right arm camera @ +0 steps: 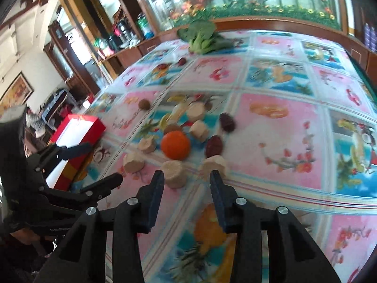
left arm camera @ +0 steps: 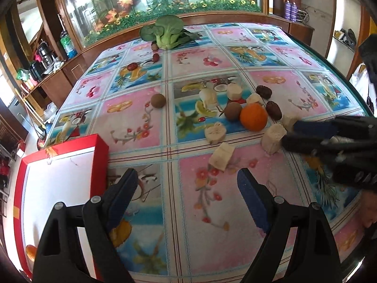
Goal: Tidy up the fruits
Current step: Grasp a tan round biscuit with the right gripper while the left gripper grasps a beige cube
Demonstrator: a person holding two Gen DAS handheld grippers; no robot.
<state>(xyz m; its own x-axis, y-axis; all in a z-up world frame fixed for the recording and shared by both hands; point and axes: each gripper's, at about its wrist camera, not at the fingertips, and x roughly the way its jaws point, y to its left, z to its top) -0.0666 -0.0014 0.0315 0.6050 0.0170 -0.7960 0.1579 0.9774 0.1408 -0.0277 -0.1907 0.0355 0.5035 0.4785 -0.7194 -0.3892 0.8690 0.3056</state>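
one orange (left arm camera: 253,117), perhaps seven pale chunks (left arm camera: 273,139)

A leafy green vegetable (left arm camera: 167,33) lies at the far end of the fruit-print tablecloth (left arm camera: 200,202). Behind it stands a glass-fronted wooden cabinet (left arm camera: 150,2) with artificial flowers.

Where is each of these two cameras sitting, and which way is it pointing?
Left wrist: rides on the left gripper, looking down across the table; its open jaws frame bare tablecloth, with the red box at left and the right gripper entering from the right.
Right wrist: rides on the right gripper, aimed at the pale chunks beside the orange; the left gripper shows at left.
Shared: orange, box, leafy greens.
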